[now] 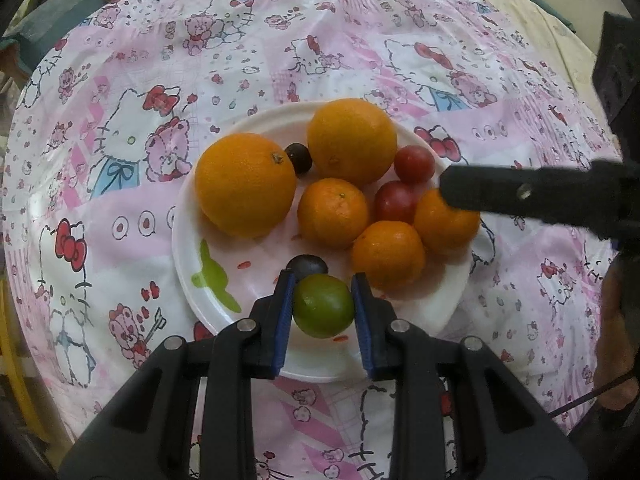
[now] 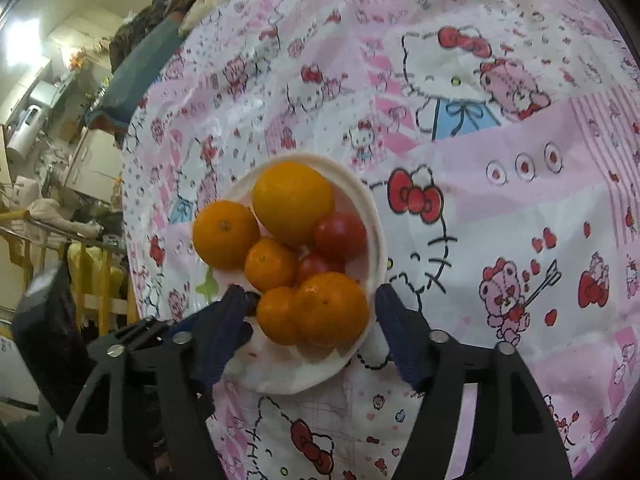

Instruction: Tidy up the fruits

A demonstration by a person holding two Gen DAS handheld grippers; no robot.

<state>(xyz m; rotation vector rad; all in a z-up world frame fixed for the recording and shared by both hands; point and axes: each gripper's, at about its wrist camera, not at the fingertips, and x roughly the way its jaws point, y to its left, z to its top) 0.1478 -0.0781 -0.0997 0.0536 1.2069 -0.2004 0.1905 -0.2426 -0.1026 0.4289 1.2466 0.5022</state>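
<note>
A white plate point(image 1: 192, 248) on the pink cartoon tablecloth holds two large oranges point(image 1: 246, 184), several small mandarins point(image 1: 333, 212), two red tomatoes point(image 1: 414, 163) and two dark plums point(image 1: 299, 157). My left gripper point(image 1: 323, 300) is shut on a green lime point(image 1: 323, 306) just above the plate's near side. My right gripper point(image 2: 316, 312) is open, its fingers either side of the nearest mandarin point(image 2: 332, 308) at the plate's point(image 2: 376, 216) near edge. One of its fingers point(image 1: 500, 192) reaches in from the right in the left wrist view.
The tablecloth point(image 1: 360, 40) covers a round table around the plate. Beyond the table's left edge in the right wrist view are a blue cushion point(image 2: 132, 80), a yellow chair point(image 2: 96, 280) and household clutter.
</note>
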